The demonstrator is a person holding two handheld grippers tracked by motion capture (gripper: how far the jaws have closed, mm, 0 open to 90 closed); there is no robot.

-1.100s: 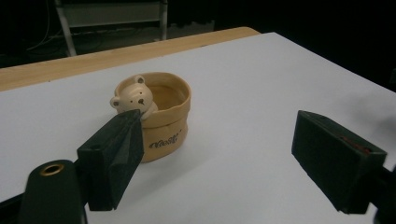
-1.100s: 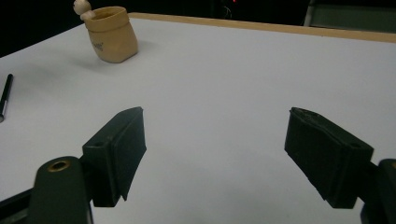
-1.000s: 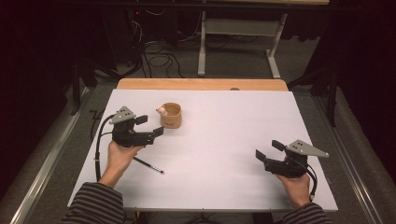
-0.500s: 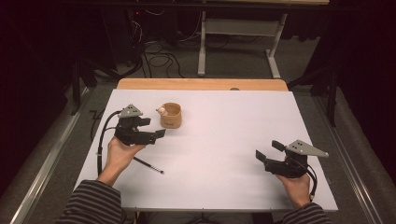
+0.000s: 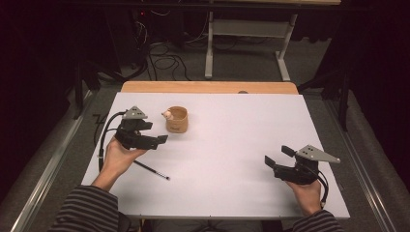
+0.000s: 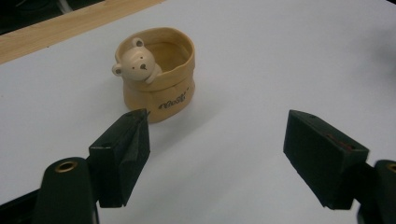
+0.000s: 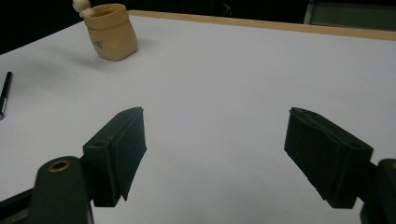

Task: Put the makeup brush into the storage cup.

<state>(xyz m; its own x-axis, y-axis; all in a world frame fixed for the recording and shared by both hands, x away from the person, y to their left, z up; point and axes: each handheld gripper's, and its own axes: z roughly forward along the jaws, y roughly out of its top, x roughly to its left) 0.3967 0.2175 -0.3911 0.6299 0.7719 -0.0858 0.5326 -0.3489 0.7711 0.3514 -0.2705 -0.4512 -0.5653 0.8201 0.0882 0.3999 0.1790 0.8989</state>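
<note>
A tan sack-shaped cup [image 5: 177,121] with a small bear figure [image 5: 167,114] peeking over its rim stands on the white table top [image 5: 232,125]. My left gripper [image 5: 155,132] hovers just left of and nearer than the cup, open. Its jaws have just closed a little, with nothing between them. In the left gripper view the cup [image 6: 161,88] and bear [image 6: 137,63] sit beyond the left gripper [image 6: 219,119], close to its left jaw. My right gripper [image 5: 277,155] is held low at the near right, open and empty. From the right gripper [image 7: 217,114], the cup [image 7: 112,35] is far off at upper left.
A black pen [image 5: 152,170] lies on the table under my left hand, and it appears as the pen [image 7: 4,95] in the right gripper view. A wooden strip [image 5: 208,87] borders the far edge. Cables and a table frame stand on the floor beyond.
My left gripper has shifted slightly away from the person, nearer the cup. The right gripper, cup and pen have stayed put.
</note>
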